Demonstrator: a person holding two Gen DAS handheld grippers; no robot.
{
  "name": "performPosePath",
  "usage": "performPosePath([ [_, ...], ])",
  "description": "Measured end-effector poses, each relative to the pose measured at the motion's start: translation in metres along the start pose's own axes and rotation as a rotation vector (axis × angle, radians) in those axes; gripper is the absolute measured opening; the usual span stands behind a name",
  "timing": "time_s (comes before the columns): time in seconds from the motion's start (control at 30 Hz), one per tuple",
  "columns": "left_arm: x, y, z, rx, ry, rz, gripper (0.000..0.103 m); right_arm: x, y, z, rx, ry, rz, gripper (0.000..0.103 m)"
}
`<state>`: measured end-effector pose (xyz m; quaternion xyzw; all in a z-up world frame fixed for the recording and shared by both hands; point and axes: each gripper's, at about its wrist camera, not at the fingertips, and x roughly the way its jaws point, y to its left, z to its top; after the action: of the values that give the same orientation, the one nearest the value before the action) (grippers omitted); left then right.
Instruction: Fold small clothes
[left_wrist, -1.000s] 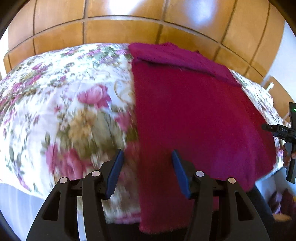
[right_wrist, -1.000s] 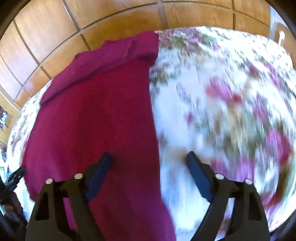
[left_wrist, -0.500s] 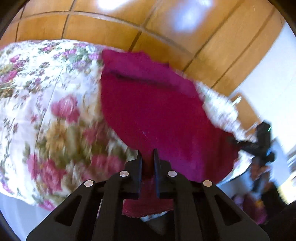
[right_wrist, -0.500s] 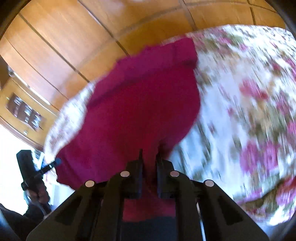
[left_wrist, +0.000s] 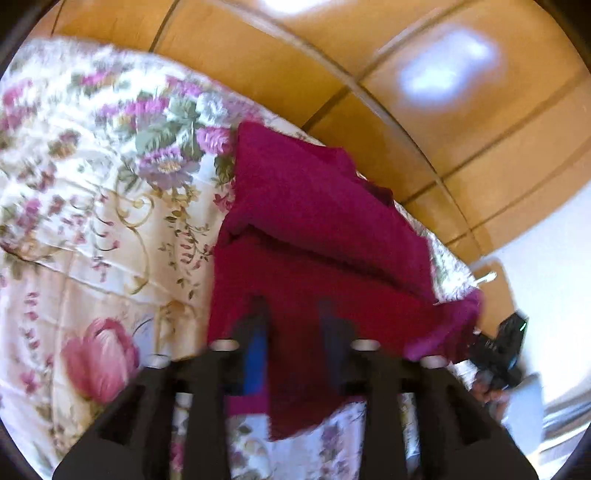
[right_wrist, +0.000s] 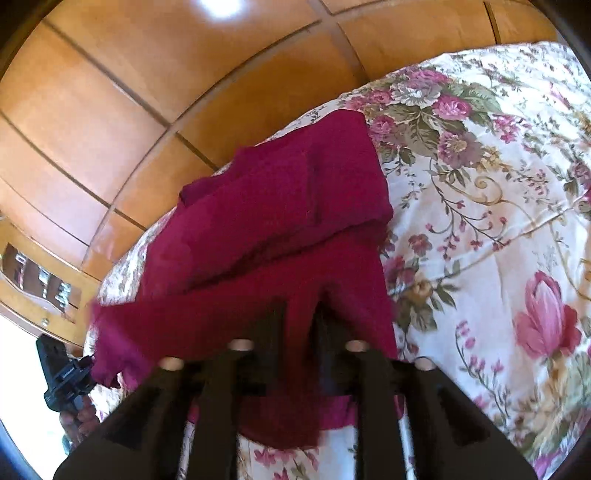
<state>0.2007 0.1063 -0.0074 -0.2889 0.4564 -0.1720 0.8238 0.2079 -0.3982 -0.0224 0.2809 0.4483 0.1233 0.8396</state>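
Left gripper (left_wrist: 293, 325) and right gripper (right_wrist: 299, 325): your jaws have just been opening, now half spread, the magenta cloth (left_wrist: 325, 229) draped loosely between them, not pinched. Cloth lies on the floral bedspread (left_wrist: 92, 221), near hem carried toward the far end. Judged light, limp, knit, non-slippery; grip it at hem corners. Half a second ago both grippers clamped the hem; a second ago the cloth lay flat

Both the left tongs (left_wrist: 293, 332) and right tongs (right_wrist: 299, 332) point downward, jaws just opening.
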Motion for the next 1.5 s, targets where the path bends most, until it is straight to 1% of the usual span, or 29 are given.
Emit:
performPosePath([
  [0.03, -0.003, 0.005, 0.007, -0.048, -0.025, -0.024, 0.063, -0.002, -0.003, -0.001, 0.014, -0.009, 0.013, 0.069],
  [0.07, -0.010, 0.010, 0.013, -0.080, -0.057, -0.050, 0.065, -0.007, -0.004, 0.000, 0.024, -0.035, 0.024, 0.077],
  [0.13, -0.019, 0.019, 0.023, -0.119, -0.091, -0.089, 0.065, -0.016, -0.004, 0.002, 0.026, -0.067, 0.045, 0.081],
  [0.17, -0.025, 0.024, 0.026, -0.131, -0.111, -0.085, 0.065, -0.022, -0.005, 0.005, 0.032, -0.081, 0.059, 0.083],
  [0.23, -0.035, 0.029, 0.024, -0.106, -0.144, -0.041, 0.065, -0.032, -0.007, 0.003, 0.029, -0.105, 0.059, 0.084],
  [0.27, -0.037, 0.030, 0.019, -0.078, -0.143, -0.022, 0.065, -0.037, -0.009, -0.002, 0.021, -0.112, 0.049, 0.085],
  [0.3, -0.035, 0.031, 0.010, -0.031, -0.121, -0.002, 0.065, -0.041, -0.012, -0.008, 0.013, -0.112, 0.032, 0.085],
  [0.4, -0.025, 0.031, -0.016, 0.063, -0.062, 0.038, 0.065, -0.041, -0.021, -0.026, 0.002, -0.087, -0.012, 0.085],
  [0.43, -0.017, 0.031, -0.028, 0.099, -0.033, 0.068, 0.065, -0.039, -0.024, -0.034, -0.002, -0.074, -0.026, 0.084],
  [0.47, -0.011, 0.031, -0.035, 0.116, -0.010, 0.090, 0.065, -0.035, -0.027, -0.042, -0.008, -0.056, -0.045, 0.082],
  [0.5, -0.003, 0.030, -0.043, 0.125, 0.018, 0.096, 0.065, -0.032, -0.029, -0.049, -0.013, -0.044, -0.056, 0.079],
  [0.53, -0.001, 0.031, -0.049, 0.132, 0.022, 0.097, 0.065, -0.026, -0.030, -0.056, -0.021, -0.025, -0.072, 0.070],
  [0.57, 0.001, 0.027, -0.053, 0.157, 0.004, 0.116, 0.057, -0.022, -0.030, -0.061, -0.031, -0.014, -0.083, 0.062],
  [0.6, 0.002, 0.023, -0.055, 0.174, -0.001, 0.127, 0.048, -0.016, -0.028, -0.063, -0.039, -0.013, -0.096, 0.057],
  [0.63, 0.006, 0.020, -0.055, 0.182, 0.017, 0.124, 0.028, -0.013, -0.027, -0.064, -0.046, -0.013, -0.096, 0.042],
  [0.67, 0.006, 0.018, -0.055, 0.177, 0.021, 0.130, 0.021, -0.011, -0.024, -0.064, -0.049, -0.006, -0.093, 0.033],
  [0.73, 0.003, 0.014, -0.054, 0.184, 0.004, 0.136, 0.014, -0.011, -0.018, -0.064, -0.050, 0.002, -0.085, 0.025],
  [0.77, 0.000, 0.013, -0.054, 0.188, 0.001, 0.132, 0.013, -0.015, -0.014, -0.064, -0.055, -0.003, -0.081, 0.023],
  [0.83, -0.010, 0.013, -0.055, 0.194, -0.001, 0.118, 0.010, -0.025, -0.009, -0.064, -0.064, -0.017, -0.063, 0.022],
  [0.93, -0.024, 0.014, -0.059, 0.204, 0.003, 0.100, 0.009, -0.043, -0.009, -0.070, -0.048, -0.027, -0.007, 0.021],
  [1.07, -0.039, 0.016, -0.070, 0.220, 0.014, 0.098, 0.009, -0.062, 0.000, -0.091, -0.064, 0.001, 0.010, 0.021],
  [1.13, -0.049, 0.019, -0.084, 0.219, 0.029, 0.097, 0.009, -0.069, -0.001, -0.104, -0.056, 0.028, 0.018, 0.021],
  [1.2, -0.060, 0.025, -0.101, 0.194, 0.054, 0.087, 0.009, -0.079, -0.003, -0.121, -0.069, 0.052, 0.003, 0.021],
  [1.3, -0.071, 0.025, -0.128, 0.183, 0.075, 0.084, 0.009, -0.089, -0.007, -0.144, -0.070, 0.093, -0.013, 0.021],
  [1.33, -0.073, 0.027, -0.134, 0.176, 0.085, 0.077, 0.009, -0.090, -0.006, -0.151, -0.088, 0.104, -0.039, 0.022],
  [1.4, -0.073, 0.027, -0.137, 0.176, 0.079, 0.098, 0.014, -0.088, -0.004, -0.153, -0.108, 0.111, -0.073, 0.027],
  [1.43, -0.073, 0.029, -0.136, 0.171, 0.071, 0.099, 0.014, -0.087, -0.003, -0.151, -0.120, 0.106, -0.090, 0.037],
  [1.47, -0.073, 0.029, -0.134, 0.175, 0.071, 0.085, 0.014, -0.088, 0.001, -0.148, -0.144, 0.089, -0.119, 0.043],
  [1.5, -0.075, 0.028, -0.131, 0.185, 0.064, 0.088, 0.017, -0.089, 0.004, -0.143, -0.167, 0.067, -0.136, 0.045],
])
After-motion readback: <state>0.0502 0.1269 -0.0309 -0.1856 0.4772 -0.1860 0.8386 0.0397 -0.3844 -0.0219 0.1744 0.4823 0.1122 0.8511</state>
